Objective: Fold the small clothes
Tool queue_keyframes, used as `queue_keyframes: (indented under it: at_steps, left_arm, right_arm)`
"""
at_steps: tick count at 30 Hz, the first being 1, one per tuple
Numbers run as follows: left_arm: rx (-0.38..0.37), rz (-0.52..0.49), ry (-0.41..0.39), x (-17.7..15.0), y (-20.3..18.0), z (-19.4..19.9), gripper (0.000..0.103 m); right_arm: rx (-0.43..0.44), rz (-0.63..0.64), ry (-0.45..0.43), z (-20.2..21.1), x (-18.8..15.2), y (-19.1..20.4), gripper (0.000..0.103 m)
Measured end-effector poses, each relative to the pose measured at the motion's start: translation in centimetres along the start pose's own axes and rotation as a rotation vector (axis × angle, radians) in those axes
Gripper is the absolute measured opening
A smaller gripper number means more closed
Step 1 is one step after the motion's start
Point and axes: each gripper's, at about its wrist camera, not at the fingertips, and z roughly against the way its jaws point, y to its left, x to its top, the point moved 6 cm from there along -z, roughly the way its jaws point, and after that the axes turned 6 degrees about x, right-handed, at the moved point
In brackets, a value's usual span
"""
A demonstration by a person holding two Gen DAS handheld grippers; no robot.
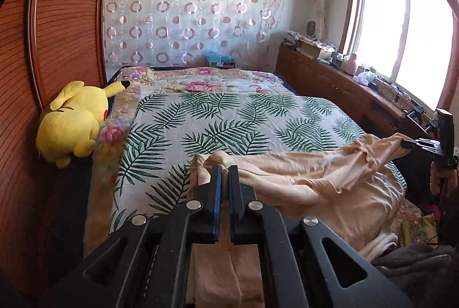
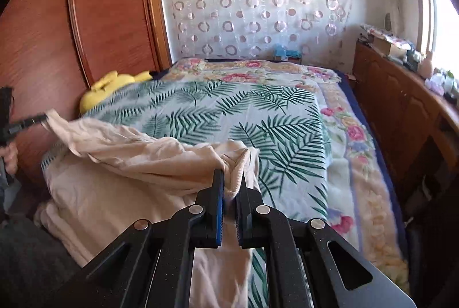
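Observation:
A peach-coloured garment (image 1: 315,173) hangs stretched between my two grippers above the near end of the bed. My left gripper (image 1: 225,168) is shut on one edge of it, with cloth hanging below the jaws. My right gripper (image 2: 231,174) is shut on the other edge of the garment (image 2: 137,153). Each gripper shows in the other's view: the right gripper (image 1: 407,143) at far right, the left gripper (image 2: 43,117) at far left. The cloth sags in folds between them and drapes onto the bed.
The bed has a palm-leaf sheet (image 1: 229,118) over a floral blanket (image 2: 344,130). A yellow plush toy (image 1: 74,121) lies at the bed's left edge against a wooden wardrobe (image 1: 57,35). A cluttered wooden cabinet (image 1: 344,81) runs under the window on the right. White folded cloth (image 1: 378,247) lies near me.

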Motion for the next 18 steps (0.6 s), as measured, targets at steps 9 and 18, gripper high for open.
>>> queue_keyframes:
  at_steps: [9, 18]
  left_arm:
    - [0.064, -0.036, 0.118, -3.5, 0.7, -2.3, 0.005]
    - [0.044, -0.036, 0.069, -2.1, -0.1, -1.9, 0.044]
  right_arm:
    - [0.036, 0.002, 0.138, -2.3, -2.4, 0.1, 0.007]
    - [0.041, -0.026, 0.130, -2.8, -1.0, -0.7, 0.012]
